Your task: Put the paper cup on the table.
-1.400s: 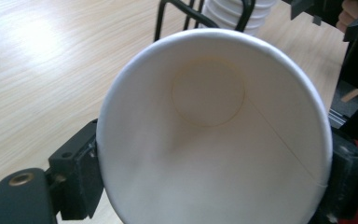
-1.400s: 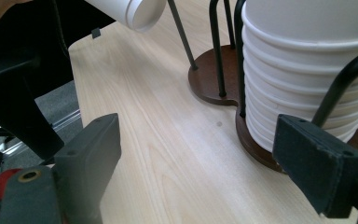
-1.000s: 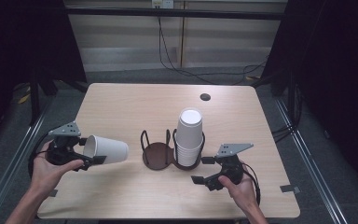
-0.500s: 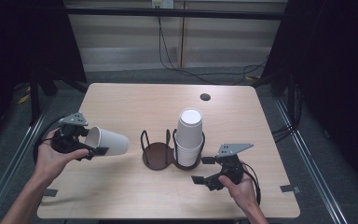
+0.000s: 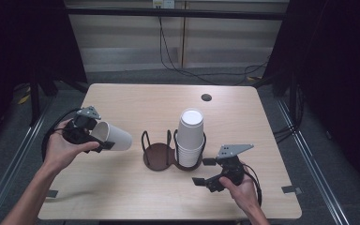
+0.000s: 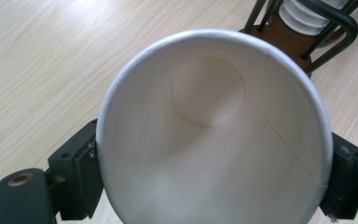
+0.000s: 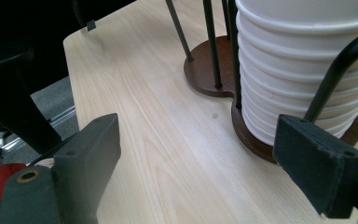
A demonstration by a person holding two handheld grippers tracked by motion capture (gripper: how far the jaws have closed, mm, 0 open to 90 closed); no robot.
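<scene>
Left gripper (image 5: 90, 137) clamps a cup (image 5: 115, 137) at 9 o'clock of the holder (image 5: 159, 155); right gripper (image 5: 206, 171) gapes empty.

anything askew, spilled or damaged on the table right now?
Nothing spilled or damaged. The only thing off upright is the white paper cup, held on its side above the table by the left gripper, its inside clean and empty. The stack of white paper cups sits upside down, straight in the brown two-ring wire holder.
</scene>
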